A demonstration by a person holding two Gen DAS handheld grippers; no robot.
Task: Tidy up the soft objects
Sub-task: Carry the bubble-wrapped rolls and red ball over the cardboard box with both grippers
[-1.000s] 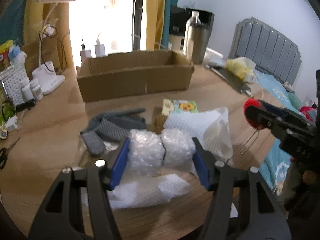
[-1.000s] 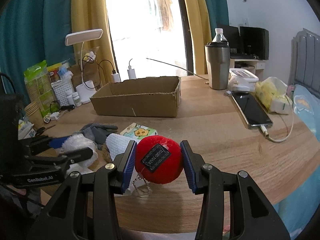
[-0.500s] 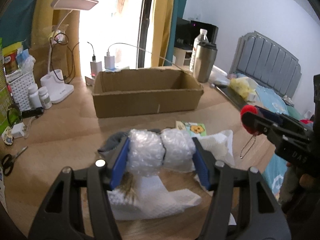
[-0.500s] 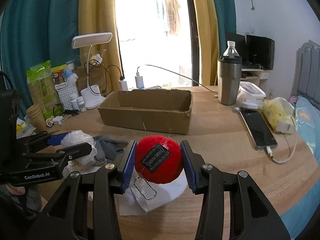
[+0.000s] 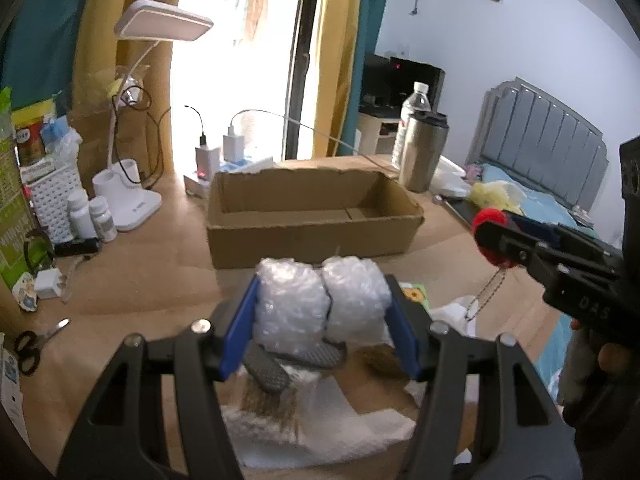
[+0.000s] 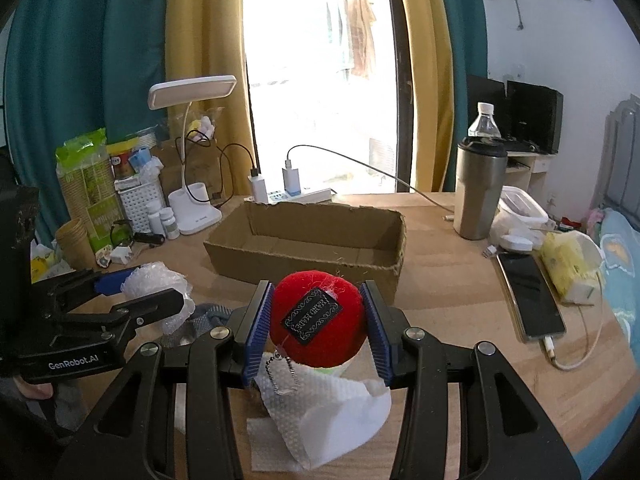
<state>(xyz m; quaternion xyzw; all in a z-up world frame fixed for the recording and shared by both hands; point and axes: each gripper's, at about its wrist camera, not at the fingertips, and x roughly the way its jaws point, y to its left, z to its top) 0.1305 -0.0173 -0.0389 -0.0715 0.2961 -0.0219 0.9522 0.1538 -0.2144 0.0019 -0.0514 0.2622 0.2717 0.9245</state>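
Observation:
My left gripper (image 5: 322,312) is shut on a wad of bubble wrap (image 5: 320,304) and holds it above the table, short of the open cardboard box (image 5: 312,236). My right gripper (image 6: 316,324) is shut on a red plush ball (image 6: 316,324) with a black label and a bead chain, also lifted, in front of the box (image 6: 304,252). Each gripper shows in the other's view, the right one (image 5: 496,240) and the left one (image 6: 132,296). Grey gloves (image 5: 296,360), white foam sheets (image 6: 320,420) and a small picture card (image 5: 412,294) lie on the table below.
A white desk lamp (image 5: 132,200), pill bottles (image 5: 92,220), chargers (image 5: 216,156) and scissors (image 5: 32,344) stand at the left. A steel tumbler (image 6: 480,196), water bottle (image 6: 484,120), phone (image 6: 532,296) and yellow tissue pack (image 6: 568,268) are at the right.
Both grippers have risen and moved toward the box with their loads; the gloves and foam sheets stayed on the table and now lie lower in both views.

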